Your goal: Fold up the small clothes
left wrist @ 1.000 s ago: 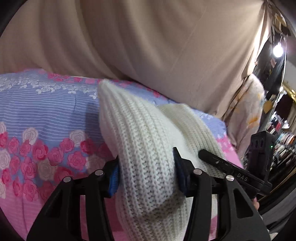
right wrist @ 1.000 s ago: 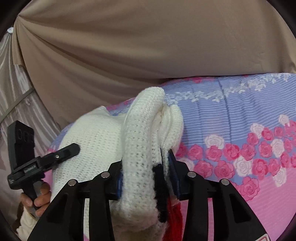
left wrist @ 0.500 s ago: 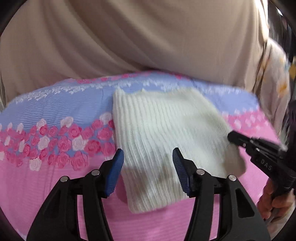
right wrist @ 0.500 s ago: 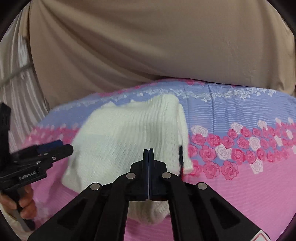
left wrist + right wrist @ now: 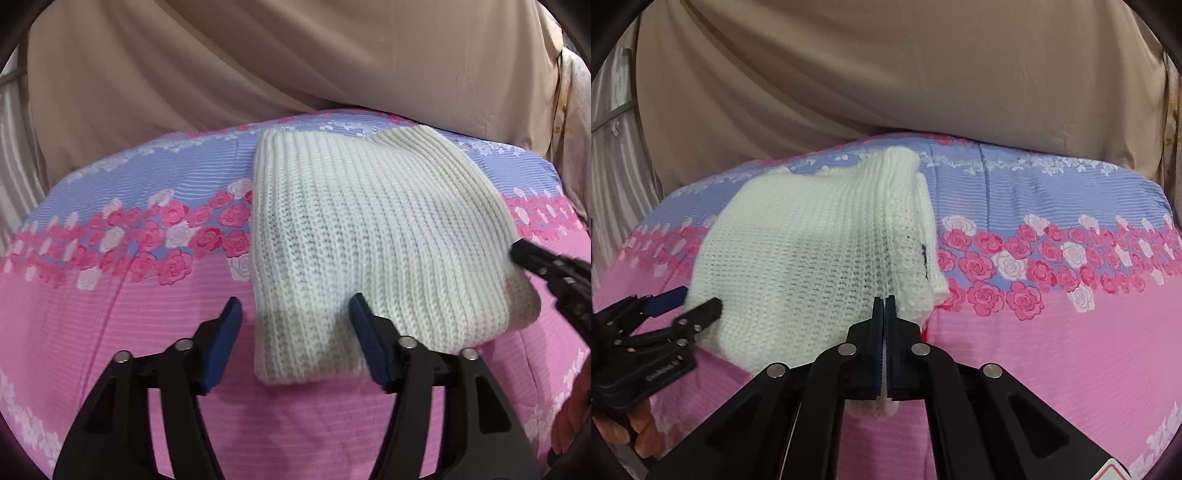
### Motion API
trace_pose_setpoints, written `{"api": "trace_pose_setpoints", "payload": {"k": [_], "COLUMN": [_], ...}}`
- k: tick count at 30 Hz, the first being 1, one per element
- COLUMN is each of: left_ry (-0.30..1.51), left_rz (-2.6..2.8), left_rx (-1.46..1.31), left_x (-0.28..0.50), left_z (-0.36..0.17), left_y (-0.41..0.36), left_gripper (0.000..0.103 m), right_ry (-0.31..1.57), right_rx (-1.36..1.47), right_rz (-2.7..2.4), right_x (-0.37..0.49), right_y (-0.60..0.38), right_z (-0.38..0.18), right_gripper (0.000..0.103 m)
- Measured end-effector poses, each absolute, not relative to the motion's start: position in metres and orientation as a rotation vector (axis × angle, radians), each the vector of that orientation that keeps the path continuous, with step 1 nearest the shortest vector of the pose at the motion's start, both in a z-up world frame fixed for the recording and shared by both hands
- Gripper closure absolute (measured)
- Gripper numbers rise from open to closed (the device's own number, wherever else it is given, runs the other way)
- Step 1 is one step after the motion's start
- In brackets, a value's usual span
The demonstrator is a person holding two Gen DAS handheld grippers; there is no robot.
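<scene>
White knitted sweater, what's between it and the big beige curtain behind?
Just a thin bare strip of the rose-patterned pink and lilac bedsheet separates the white knitted sweater from the beige curtain; both wrist views show it.

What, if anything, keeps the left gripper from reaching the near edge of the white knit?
Likely nothing, so yes: left gripper sits right at the white knit's near edge, jaws opening, the edge between them but ungripped.

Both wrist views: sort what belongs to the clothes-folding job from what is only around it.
Job:
- folded white ribbed knit garment
- left gripper, jaws opening, empty
- right gripper, nearly shut

Around:
- pink and lilac rose-print bedspread
- beige draped curtain
</scene>
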State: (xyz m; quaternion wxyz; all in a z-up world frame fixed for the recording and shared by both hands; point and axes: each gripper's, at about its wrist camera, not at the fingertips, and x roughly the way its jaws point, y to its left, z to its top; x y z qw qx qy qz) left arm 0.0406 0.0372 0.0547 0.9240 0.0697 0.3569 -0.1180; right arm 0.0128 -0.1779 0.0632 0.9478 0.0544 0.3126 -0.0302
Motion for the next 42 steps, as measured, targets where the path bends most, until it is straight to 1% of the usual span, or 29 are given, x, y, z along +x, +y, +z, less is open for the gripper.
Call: {"api": "trace_pose_setpoints", "payload": {"k": [1, 2, 4, 5, 6, 7, 8, 9, 10, 11, 20, 42], "left_ry": [0.719, 0.705, 0.691, 0.687, 0.682, 0.681, 0.682, 0.684, 0.686, 0.696, 0.686, 0.676], "left_rz": [-0.229, -0.217, -0.2, -0.197, -0.193, -0.185, -0.176, -0.173, -0.17, -0.159, -0.088, -0.039], "left_rx": [0.143, 0.143, 0.147, 0.151, 0.152, 0.155, 0.165, 0.169, 0.172, 0.182, 0.164, 0.214], "left_x": [0.033, 0.026, 0.012, 0.005, -0.001, -0.005, -0.01, -0.014, -0.017, -0.02, -0.036, -0.035], "left_z": [0.055, 0.056, 0.053, 0.05, 0.047, 0.044, 0.039, 0.037, 0.034, 0.03, 0.029, 0.027], "left_y": [0.038, 0.038, 0.038, 0.036, 0.035, 0.033, 0.031, 0.029, 0.027, 0.025, 0.027, 0.022], "left_gripper": [0.031, 0.03, 0.022, 0.019, 0.015, 0.015, 0.015, 0.015, 0.015, 0.015, 0.014, 0.014], "right_ry": [0.632, 0.63, 0.648, 0.662, 0.678, 0.7, 0.726, 0.725, 0.708, 0.698, 0.669, 0.69], "right_rx": [0.111, 0.111, 0.101, 0.095, 0.09, 0.079, 0.077, 0.085, 0.095, 0.098, 0.067, 0.046], "right_rz": [-0.065, -0.074, -0.105, -0.13, -0.149, -0.171, -0.186, -0.188, -0.185, -0.188, -0.218, -0.251], "right_x": [0.006, -0.003, -0.017, -0.023, -0.028, -0.033, -0.033, -0.037, -0.041, -0.045, -0.06, -0.056], "right_y": [-0.175, -0.172, -0.168, -0.166, -0.163, -0.161, -0.16, -0.16, -0.16, -0.159, -0.146, -0.144], "right_z": [0.063, 0.059, 0.045, 0.035, 0.027, 0.017, 0.014, 0.015, 0.016, 0.016, 0.016, 0.013], "right_gripper": [0.09, 0.087, 0.067, 0.063, 0.057, 0.054, 0.054, 0.051, 0.04, 0.037, 0.032, 0.032]}}
